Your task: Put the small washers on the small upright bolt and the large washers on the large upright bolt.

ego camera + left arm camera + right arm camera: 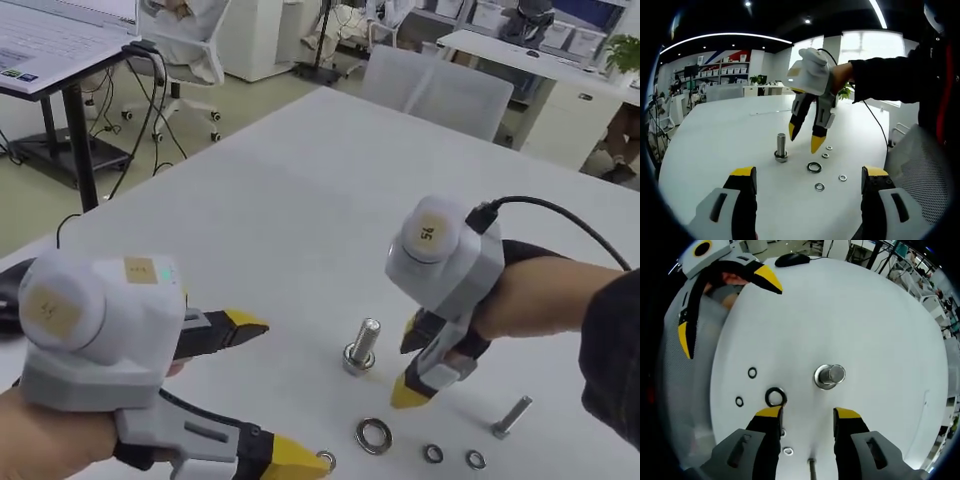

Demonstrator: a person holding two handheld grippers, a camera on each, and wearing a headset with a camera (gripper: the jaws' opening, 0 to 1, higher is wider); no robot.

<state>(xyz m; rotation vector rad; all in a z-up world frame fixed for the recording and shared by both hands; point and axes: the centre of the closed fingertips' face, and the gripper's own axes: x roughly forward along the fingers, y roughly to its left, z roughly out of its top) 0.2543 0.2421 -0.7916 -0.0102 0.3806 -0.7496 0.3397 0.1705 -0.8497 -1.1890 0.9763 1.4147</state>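
Your left tool [809,175] and right tool [808,413] gape empty above the counter [300,200]: one upright bolt [364,343], one large washer [373,435], four small washers [842,177], one small bolt [511,416] lying flat.

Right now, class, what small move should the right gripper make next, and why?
Probably shift the right gripper toward the large washer and lower over it: its jaws are open and empty, and the washer lies flat beside one tip, near the large upright bolt.
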